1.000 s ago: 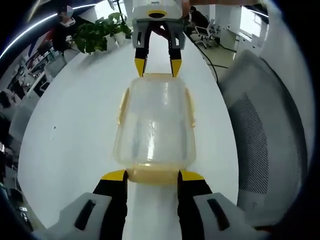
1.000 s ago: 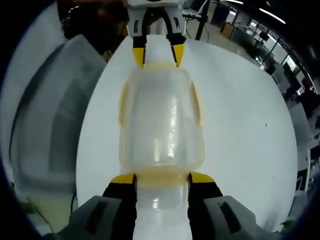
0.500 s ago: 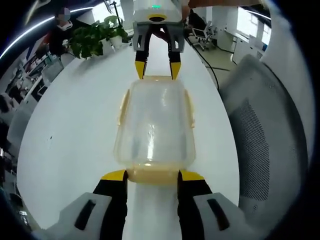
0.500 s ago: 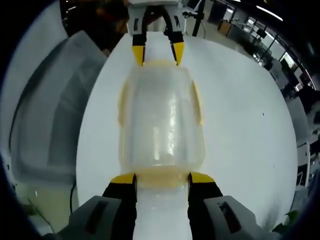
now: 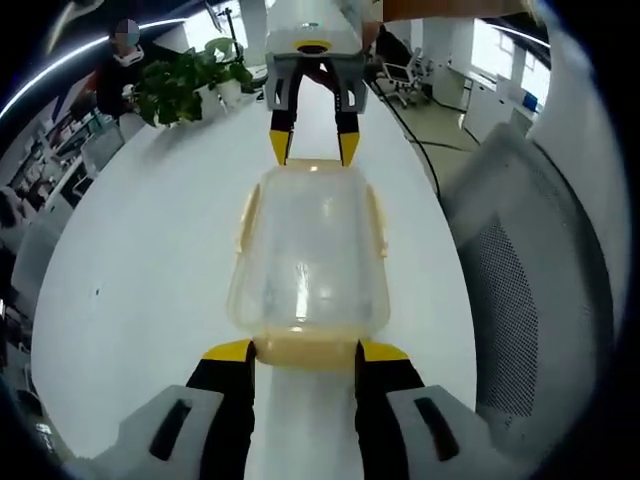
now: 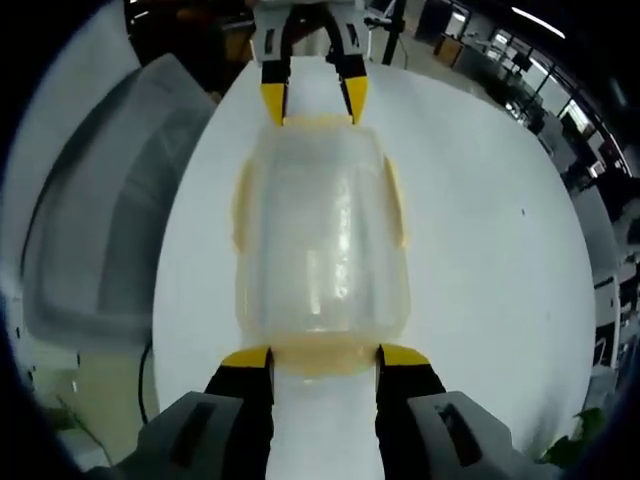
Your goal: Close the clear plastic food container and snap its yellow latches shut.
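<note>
**Container lay lengthwise between your two grippers**

Container (image 5: 308, 252), clear plastic with its lid seated on top, rested on the white table (image 5: 150, 260) with its long axis running straight from one tool to the other. Your left gripper (image 5: 305, 351) sat at the near short end in the left gripper view, jaws spread about as wide as the yellow end latch (image 5: 305, 349) between their tips; whether they pressed on it I could not tell. Your right gripper (image 6: 325, 355) stood the same way at the opposite short end, tips straddling the other end latch (image 6: 325, 357), jaws likewise parted and gripping nothing that I could make out. Each tool appeared across the box in the other's view, so you faced yourself along that axis.

The two side latches (image 5: 243, 215) ran along the long edges, off to either side of both tools and reached by neither. Each hand was therefore nearest its own end latch; those looked like the ones to press home, and the side pair would have needed you to come round across the axis. A grey mesh chair (image 5: 520, 260) stood beside the table.
</note>
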Tool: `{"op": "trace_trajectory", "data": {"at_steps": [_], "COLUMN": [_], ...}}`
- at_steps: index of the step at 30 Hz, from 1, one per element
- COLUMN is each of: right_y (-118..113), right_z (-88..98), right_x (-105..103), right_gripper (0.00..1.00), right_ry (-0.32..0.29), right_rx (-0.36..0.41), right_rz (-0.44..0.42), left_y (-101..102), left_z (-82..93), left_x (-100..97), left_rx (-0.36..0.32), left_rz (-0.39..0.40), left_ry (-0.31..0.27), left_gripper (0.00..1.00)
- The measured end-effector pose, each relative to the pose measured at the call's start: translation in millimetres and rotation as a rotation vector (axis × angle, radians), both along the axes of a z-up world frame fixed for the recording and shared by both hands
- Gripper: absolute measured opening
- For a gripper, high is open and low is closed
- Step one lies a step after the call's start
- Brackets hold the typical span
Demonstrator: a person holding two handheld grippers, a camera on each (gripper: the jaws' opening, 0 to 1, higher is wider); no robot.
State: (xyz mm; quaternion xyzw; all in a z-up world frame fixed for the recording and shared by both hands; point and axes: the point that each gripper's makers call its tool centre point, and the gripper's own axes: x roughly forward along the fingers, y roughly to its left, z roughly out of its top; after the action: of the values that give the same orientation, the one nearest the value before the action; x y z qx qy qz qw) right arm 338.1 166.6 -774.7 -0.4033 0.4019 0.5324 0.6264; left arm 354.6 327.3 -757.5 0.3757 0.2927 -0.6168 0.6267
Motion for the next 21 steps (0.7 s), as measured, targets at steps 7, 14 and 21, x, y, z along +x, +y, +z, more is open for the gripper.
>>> {"op": "trace_trajectory", "data": {"at_steps": [7,14,21], "right_y": [-11,-19,-25], "right_z": [0.3,1.2,-2.0], "right_x": [0,0,-2], "right_gripper": [0.38,0.38,0.38], "right_ry": [0.006,0.008,0.020], "right_rx": [-0.006,-0.021,-0.033], "right_rz": [-0.006,-0.002,-0.004], "left_y": [-10,-20,-25], "left_z": [0.0,-0.5,-4.1], "left_x": [-0.2,-0.7,-2.1], "left_rx": [-0.013,-0.025,-0.024], "left_rz": [-0.001,0.005,0.001], "left_ry": [0.004,0.010,0.019], "left_gripper": [0.38,0.38,0.38]}}
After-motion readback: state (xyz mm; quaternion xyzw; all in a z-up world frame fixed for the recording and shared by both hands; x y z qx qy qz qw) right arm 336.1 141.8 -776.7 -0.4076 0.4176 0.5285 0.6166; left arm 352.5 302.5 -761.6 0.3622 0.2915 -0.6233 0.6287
